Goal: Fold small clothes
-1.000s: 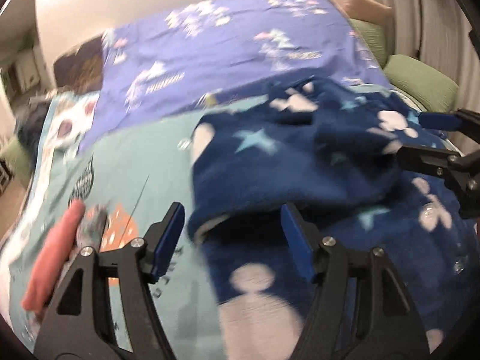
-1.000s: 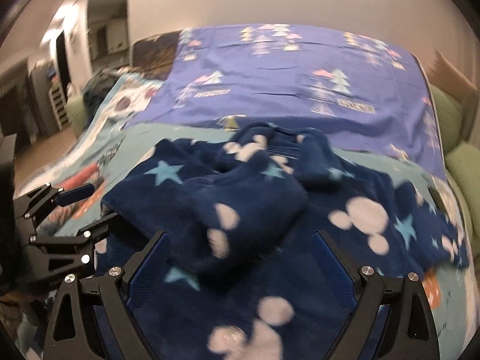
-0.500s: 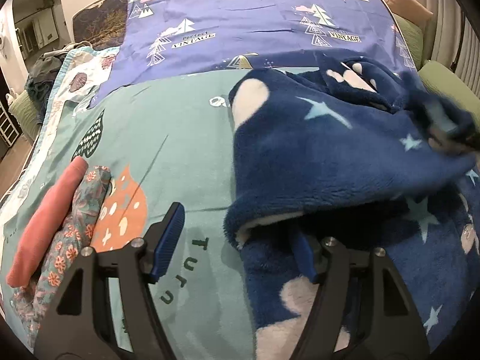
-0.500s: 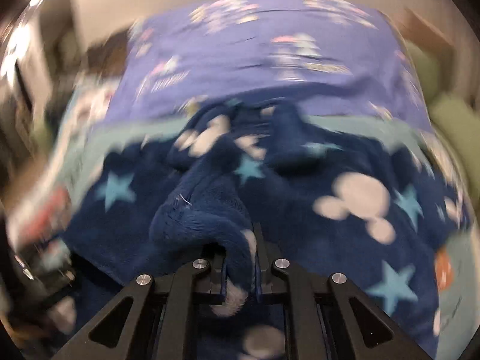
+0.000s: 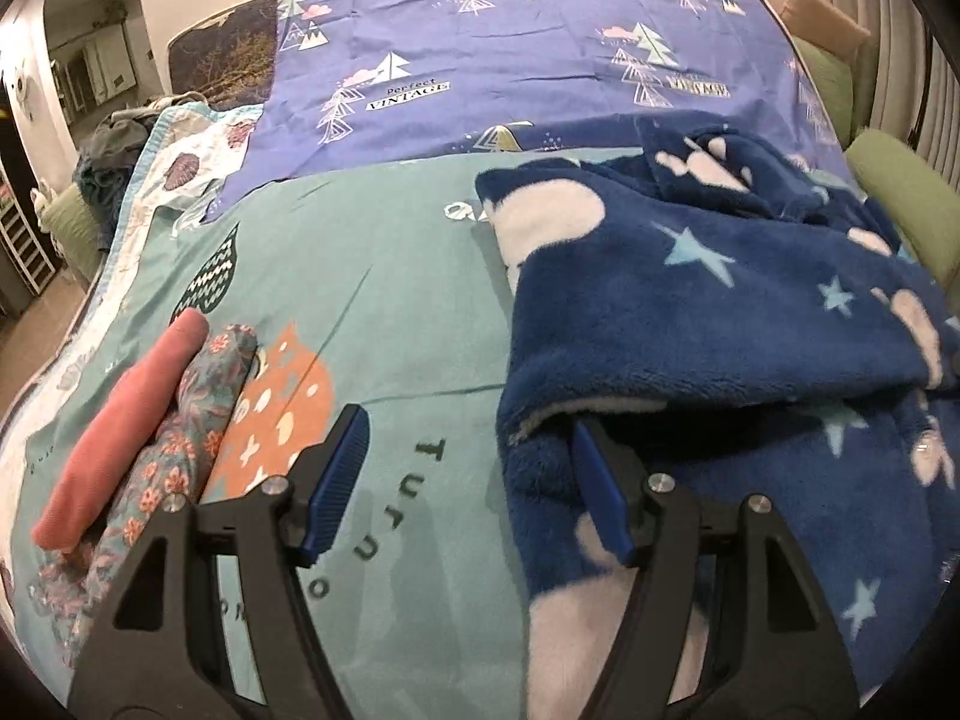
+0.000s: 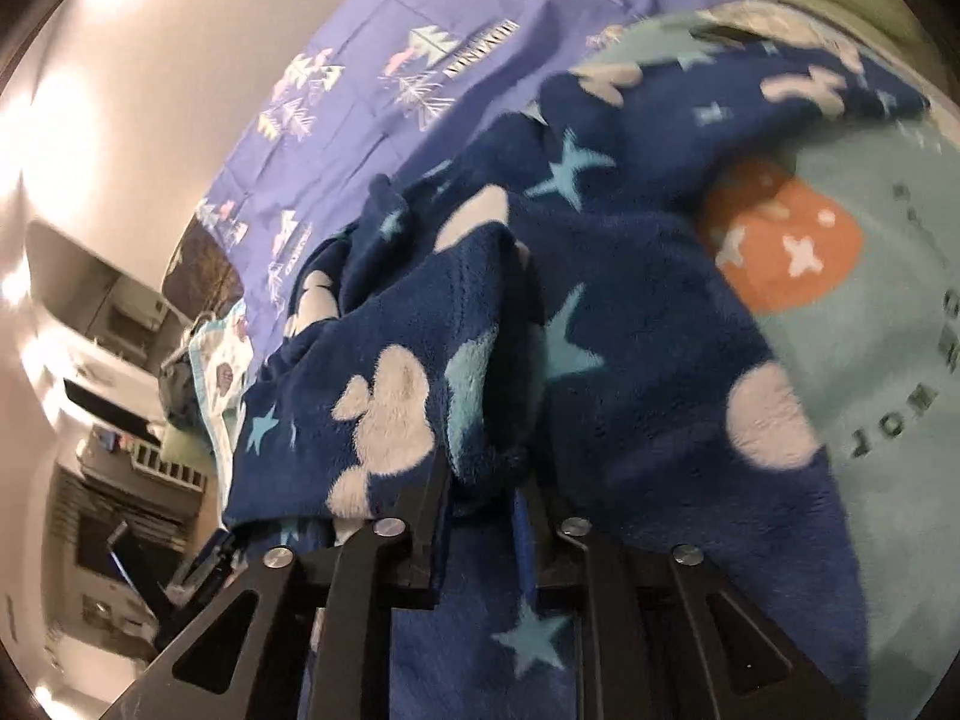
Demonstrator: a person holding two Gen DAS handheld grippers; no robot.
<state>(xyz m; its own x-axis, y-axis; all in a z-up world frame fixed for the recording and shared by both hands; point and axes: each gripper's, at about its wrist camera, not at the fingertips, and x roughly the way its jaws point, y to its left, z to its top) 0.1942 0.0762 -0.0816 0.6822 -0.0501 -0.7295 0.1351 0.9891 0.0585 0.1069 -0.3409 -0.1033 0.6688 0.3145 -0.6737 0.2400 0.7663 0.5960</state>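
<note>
Fleece pajama top (image 5: 708, 324), navy with stars and pale blobs, lies on the teal bed sheet (image 5: 384, 312), filling the right half of the left wrist view from about 1 to 5 o'clock. Nearest, the left claw (image 5: 474, 480) stands wide and holds nothing; its right finger is tucked under the folded-over edge of the fleece, its left finger over bare sheet. The right claw (image 6: 480, 504) is pinched narrow on a bunched fold of the same garment, lifting it so the cloth drapes off at 10 and 1 o'clock. Judged from this, the step is carrying a fold across: the right claw should travel low and level so the layer lands flat, while the left claw pins or catches the lower edge to stop it sliding; thick fleece will likely spring back unless pressed. At 8 o'clock sit a rolled pink cloth (image 5: 120, 426) and a floral cloth (image 5: 180, 438) touching it. Farther off, a purple tree-print sheet (image 5: 540, 42) covers the bed's far end.
</note>
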